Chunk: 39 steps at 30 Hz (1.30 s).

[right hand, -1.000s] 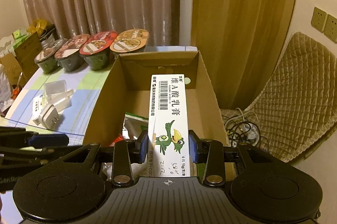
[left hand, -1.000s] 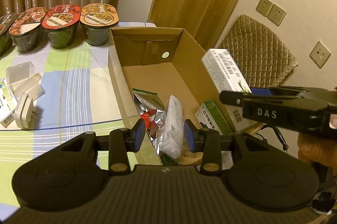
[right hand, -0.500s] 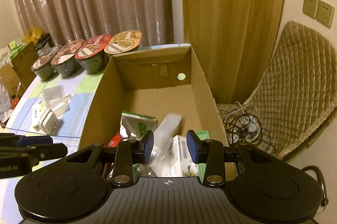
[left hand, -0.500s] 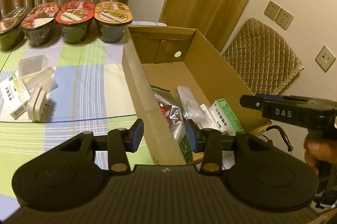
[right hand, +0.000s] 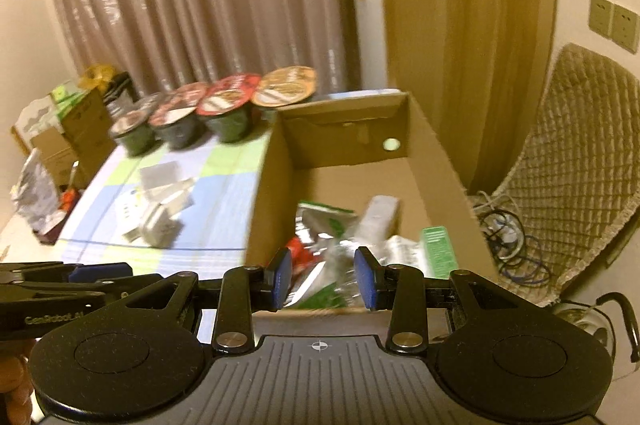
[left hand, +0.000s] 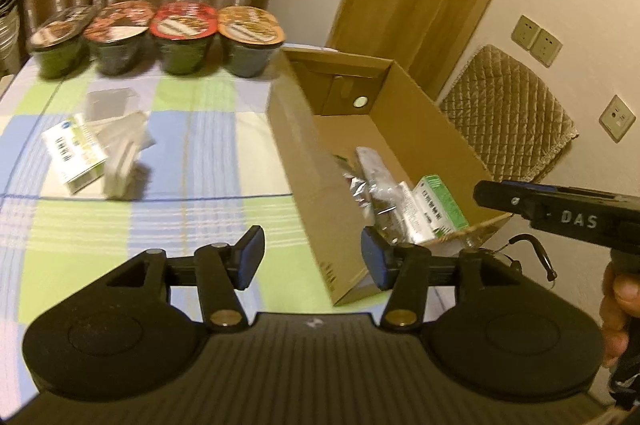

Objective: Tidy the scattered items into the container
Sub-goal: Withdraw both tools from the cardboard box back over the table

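Cardboard marks our goal: the open container stands on the right part of the bench, already holding foil packets and a green-and-white carton. Both sets of jaws stand wide and hold nothing. We judge the step in hand to be fetching the next loose item, and the left gripper is the better placed for it.

What is left to tidy lies in a small cluster well left of the container: a white medicine box, a white plug adapter just beside it, and a clear plastic case behind them. To do this well, we would bring the left jaws across low, square them to the medicine box's narrow sides, and close only once it sits fully between the pads. The cluster lies ahead and to the left of those jaws, well apart from them. The right gripper hovers at the container's near edge, and should keep clear.
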### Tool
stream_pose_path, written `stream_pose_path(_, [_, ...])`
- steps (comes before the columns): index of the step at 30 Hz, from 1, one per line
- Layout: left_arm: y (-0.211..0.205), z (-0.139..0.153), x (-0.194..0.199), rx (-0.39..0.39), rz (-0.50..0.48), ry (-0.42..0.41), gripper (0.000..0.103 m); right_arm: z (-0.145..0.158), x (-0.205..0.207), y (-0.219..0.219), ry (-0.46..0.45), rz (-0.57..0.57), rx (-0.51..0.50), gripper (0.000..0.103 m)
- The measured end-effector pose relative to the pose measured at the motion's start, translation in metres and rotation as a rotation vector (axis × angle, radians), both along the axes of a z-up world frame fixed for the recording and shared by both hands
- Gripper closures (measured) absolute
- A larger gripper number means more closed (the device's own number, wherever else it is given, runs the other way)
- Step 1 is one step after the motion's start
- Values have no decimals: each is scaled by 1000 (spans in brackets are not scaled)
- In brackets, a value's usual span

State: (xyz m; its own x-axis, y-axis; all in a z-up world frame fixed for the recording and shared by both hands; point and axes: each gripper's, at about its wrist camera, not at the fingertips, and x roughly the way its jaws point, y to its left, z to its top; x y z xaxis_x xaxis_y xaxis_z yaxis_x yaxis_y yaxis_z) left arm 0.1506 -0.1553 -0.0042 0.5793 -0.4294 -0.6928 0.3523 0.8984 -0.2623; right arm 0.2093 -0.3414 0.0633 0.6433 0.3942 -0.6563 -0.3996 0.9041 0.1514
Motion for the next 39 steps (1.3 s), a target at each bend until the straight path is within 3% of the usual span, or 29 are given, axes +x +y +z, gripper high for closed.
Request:
stream_pose_path(13, [110, 13, -55, 9, 199, -13, 42, 9, -64, 60, -29, 139, 27, 61])
stream_pose_path(14, [117, 13, -59, 9, 211, -13, 42, 8, -68, 64, -29, 149, 25, 48])
stream_pose_path(15, [124, 14, -63, 10, 225, -13, 42, 7, -74, 68, -36, 151, 26, 16])
stream_pose_path(16, [130, 15, -66, 10, 235, -14, 42, 7, -81, 71, -52, 154, 36, 10])
stream_pose_path(29, [179, 16, -96, 19, 312, -16, 30, -7, -125, 110, -26, 288, 7, 10])
stream_pose_path(39, [192, 13, -85, 55, 276, -16, 23, -19, -123, 119, -4, 334, -36, 10])
